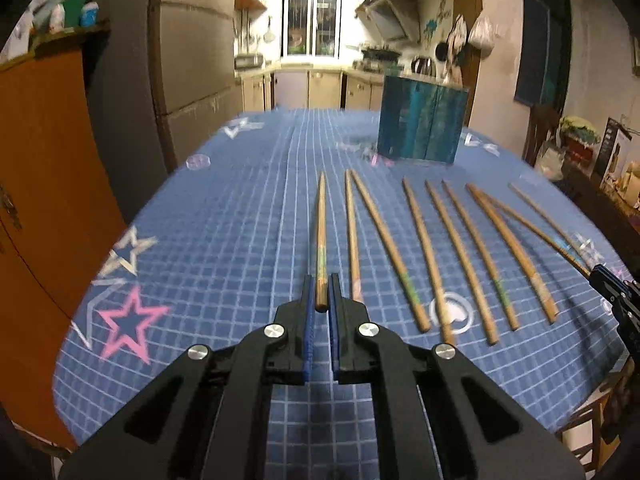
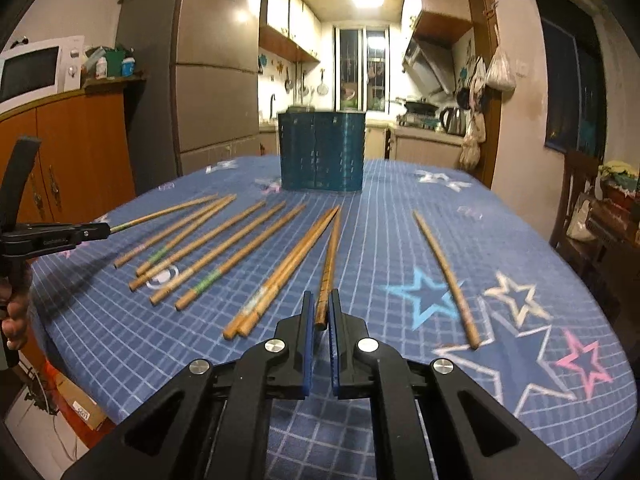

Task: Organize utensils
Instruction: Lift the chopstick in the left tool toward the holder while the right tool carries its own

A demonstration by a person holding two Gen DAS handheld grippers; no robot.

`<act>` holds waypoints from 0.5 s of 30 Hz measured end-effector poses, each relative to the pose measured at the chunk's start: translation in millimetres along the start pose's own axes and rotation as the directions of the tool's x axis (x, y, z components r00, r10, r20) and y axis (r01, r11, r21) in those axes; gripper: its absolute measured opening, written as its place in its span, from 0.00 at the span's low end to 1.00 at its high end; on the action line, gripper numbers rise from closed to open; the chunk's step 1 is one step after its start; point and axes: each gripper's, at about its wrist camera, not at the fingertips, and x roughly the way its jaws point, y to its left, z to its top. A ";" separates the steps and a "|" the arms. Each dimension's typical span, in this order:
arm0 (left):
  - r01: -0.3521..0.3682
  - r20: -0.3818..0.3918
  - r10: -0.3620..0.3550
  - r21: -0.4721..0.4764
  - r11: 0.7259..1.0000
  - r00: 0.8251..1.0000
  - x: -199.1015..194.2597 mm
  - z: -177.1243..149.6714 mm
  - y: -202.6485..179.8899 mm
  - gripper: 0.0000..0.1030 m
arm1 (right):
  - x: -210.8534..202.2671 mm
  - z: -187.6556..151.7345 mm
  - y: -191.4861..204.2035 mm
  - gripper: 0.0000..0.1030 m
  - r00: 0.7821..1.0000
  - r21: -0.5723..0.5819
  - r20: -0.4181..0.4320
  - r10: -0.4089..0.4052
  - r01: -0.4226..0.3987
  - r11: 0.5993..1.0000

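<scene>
My left gripper [image 1: 321, 280] is shut on the near end of a wooden chopstick [image 1: 321, 220] that points away toward the far side of the table. In the right wrist view it [image 2: 102, 231] enters from the left, and its chopstick [image 2: 168, 212] hangs over the others. My right gripper [image 2: 321, 298] is shut on another chopstick [image 2: 331, 252]; the left wrist view catches it [image 1: 600, 274] at the right edge. Several more chopsticks [image 1: 432, 256] lie side by side on the blue tablecloth [image 2: 400, 240]. One chopstick [image 2: 448, 276] lies apart on the right. A blue slotted utensil holder [image 2: 322, 152] stands upright at the back.
The round table ends just below both grippers and curves away at left and right. An orange cabinet [image 2: 80, 152] with a microwave [image 2: 36, 68] stands to the left, beside a fridge [image 2: 216, 72]. A wooden chair [image 2: 576, 208] and a cluttered shelf are on the right.
</scene>
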 end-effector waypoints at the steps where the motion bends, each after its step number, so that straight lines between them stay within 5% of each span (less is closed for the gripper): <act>1: 0.001 0.020 -0.001 0.001 1.000 1.000 -7.5 3.1 -0.6 0.05 | -3.7 3.2 -0.8 0.07 1.000 -0.001 0.012 -0.001 0.001 1.000; 15: 0.004 0.218 -0.013 0.042 0.999 0.976 -62.0 66.4 -11.0 0.05 | -46.3 81.6 -22.4 0.07 0.984 -0.062 0.179 -0.007 0.018 0.998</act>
